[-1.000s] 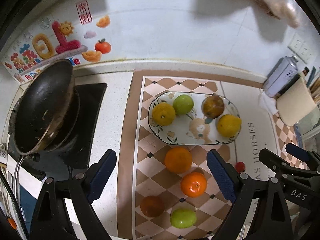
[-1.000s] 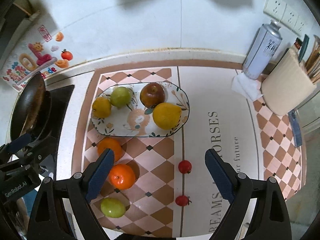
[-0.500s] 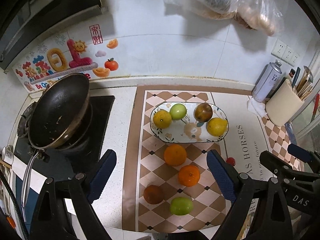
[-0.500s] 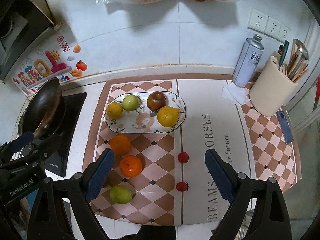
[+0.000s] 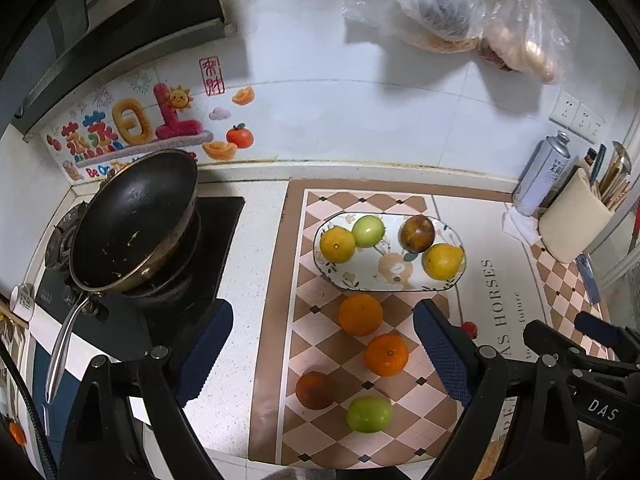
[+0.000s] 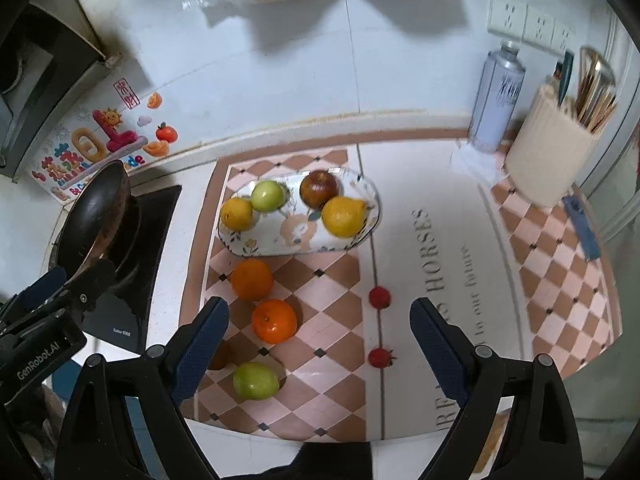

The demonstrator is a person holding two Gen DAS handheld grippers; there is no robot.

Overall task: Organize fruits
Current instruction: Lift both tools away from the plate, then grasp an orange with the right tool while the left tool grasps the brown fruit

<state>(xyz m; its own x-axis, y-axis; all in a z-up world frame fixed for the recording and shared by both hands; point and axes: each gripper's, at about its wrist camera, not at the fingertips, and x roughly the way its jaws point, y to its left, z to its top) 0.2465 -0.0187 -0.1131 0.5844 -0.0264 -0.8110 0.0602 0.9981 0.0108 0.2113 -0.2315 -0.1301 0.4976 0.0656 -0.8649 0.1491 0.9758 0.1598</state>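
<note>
a glossy oval ceramic plate [image 5: 390, 284] with a printed floral and animal pattern sits toward the back of a checkered mat [image 5: 320, 320] in tan and pink diamonds, which lies flat on a speckled white countertop [image 5: 248, 248]. on the plate lie four round fruits: a yellow-orange citrus [image 5: 337, 245] at its left end, a smooth green apple [image 5: 368, 231] just beside it, a dark reddish-brown fruit [image 5: 417, 233] at the back right, and a dimpled yellow lemon [image 5: 443, 261] at the right end.

in front of the plate, on the mat, two pebbly-skinned oranges [image 5: 360, 314] [image 5: 386, 354] sit one behind the other, slanting toward the front edge. nearer the front edge are a dull brown round fruit [image 5: 315, 390] and a second shiny green apple [image 5: 369, 414], just beside each other. two small red cherry tomatoes [image 6: 379, 297] [image 6: 380, 357] lie on the mat's seam line, well apart from the oranges.

the left gripper [image 5: 323, 350] hangs above the mat's front part with its blue textured pads spread wide and nothing between them; in its view the two oranges, the brown fruit and the green apple fall between the fingers. the right gripper [image 6: 319, 346] is likewise spread wide and empty, with the nearer orange and the tomatoes between its fingers in its view.

a dark, worn metal wok [image 5: 132, 220] rests tilted on a black gas hob [image 5: 152, 280] at the countertop's left end. a silver spray can [image 6: 498, 100] and a cream cylindrical utensil holder [image 6: 552, 160] stand at the back right corner.
</note>
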